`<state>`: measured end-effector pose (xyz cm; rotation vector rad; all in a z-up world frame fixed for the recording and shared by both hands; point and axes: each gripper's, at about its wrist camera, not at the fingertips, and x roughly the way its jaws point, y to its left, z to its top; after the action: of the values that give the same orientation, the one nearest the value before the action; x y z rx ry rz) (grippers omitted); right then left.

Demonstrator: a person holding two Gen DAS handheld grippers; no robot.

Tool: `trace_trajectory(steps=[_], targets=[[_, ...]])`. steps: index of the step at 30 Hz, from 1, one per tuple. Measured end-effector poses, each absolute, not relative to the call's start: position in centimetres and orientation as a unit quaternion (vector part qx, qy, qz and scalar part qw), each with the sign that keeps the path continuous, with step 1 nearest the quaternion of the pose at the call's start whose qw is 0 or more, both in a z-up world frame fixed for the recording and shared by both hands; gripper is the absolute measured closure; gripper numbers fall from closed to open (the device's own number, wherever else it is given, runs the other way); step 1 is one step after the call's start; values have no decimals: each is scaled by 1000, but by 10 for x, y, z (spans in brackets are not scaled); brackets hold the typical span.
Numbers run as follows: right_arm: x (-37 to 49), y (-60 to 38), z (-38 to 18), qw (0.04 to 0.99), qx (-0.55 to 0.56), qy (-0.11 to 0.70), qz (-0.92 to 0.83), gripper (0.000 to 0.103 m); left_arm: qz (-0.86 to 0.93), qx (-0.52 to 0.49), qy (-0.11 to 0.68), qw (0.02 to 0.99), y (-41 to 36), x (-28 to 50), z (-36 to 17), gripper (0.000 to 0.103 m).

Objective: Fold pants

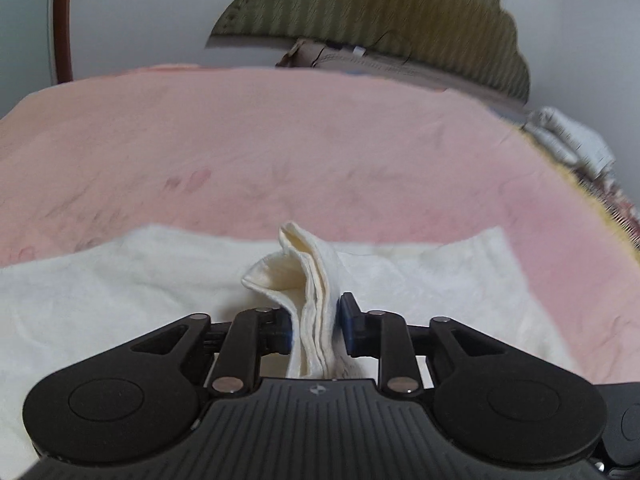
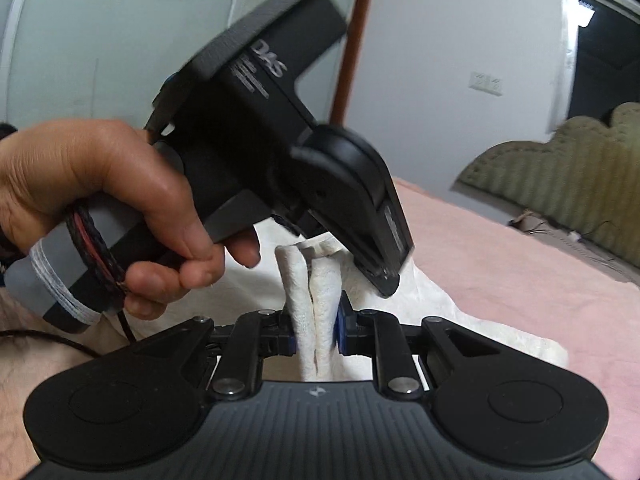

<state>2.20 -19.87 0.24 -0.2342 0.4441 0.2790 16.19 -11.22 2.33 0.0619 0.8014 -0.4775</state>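
The white pants (image 1: 120,288) lie spread across a pink bed sheet (image 1: 280,140). My left gripper (image 1: 316,328) is shut on a bunched, layered fold of the pants (image 1: 308,276), which stands up between the blue pads. In the right wrist view my right gripper (image 2: 317,332) is shut on another doubled ridge of the white pants (image 2: 316,292). Just beyond it, a hand (image 2: 100,184) holds the left gripper (image 2: 384,284) pointing down onto the same cloth, close to my right gripper's fingertips.
An olive padded headboard (image 1: 380,8) stands against the wall behind the bed. A heap of pale cloth (image 1: 572,140) lies at the bed's right edge. A brown pole (image 1: 62,20) rises at the left. A black cable (image 2: 60,340) trails below the hand.
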Motion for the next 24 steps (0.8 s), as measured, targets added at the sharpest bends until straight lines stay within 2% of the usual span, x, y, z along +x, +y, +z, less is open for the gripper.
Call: trace_trajectory(steps=[2, 4, 6, 8, 12, 14, 20, 24], targets=[[32, -194, -7, 950, -96, 259, 146, 85, -212, 48, 382, 898, -111, 159, 14, 57], [30, -194, -12, 945, -76, 281, 147, 78, -199, 59, 363, 908, -107, 155, 13, 48], [16, -197, -8, 944, -72, 278, 160, 69, -187, 59, 346, 917, -103, 152, 20, 47], [1, -210, 3, 944, -57, 272, 179, 66, -173, 65, 327, 927, -98, 151, 31, 45], [-20, -261, 31, 956, 7, 243, 165, 66, -123, 72, 282, 949, -76, 147, 55, 40], [-19, -288, 37, 961, 20, 242, 129, 66, -85, 80, 261, 958, -64, 144, 66, 33], [8, -334, 15, 949, 5, 313, 28, 66, -35, 163, 191, 967, -70, 116, 87, 10], [39, -363, 6, 940, 21, 337, 46, 66, -96, 205, 185, 956, -113, 99, 76, 6]])
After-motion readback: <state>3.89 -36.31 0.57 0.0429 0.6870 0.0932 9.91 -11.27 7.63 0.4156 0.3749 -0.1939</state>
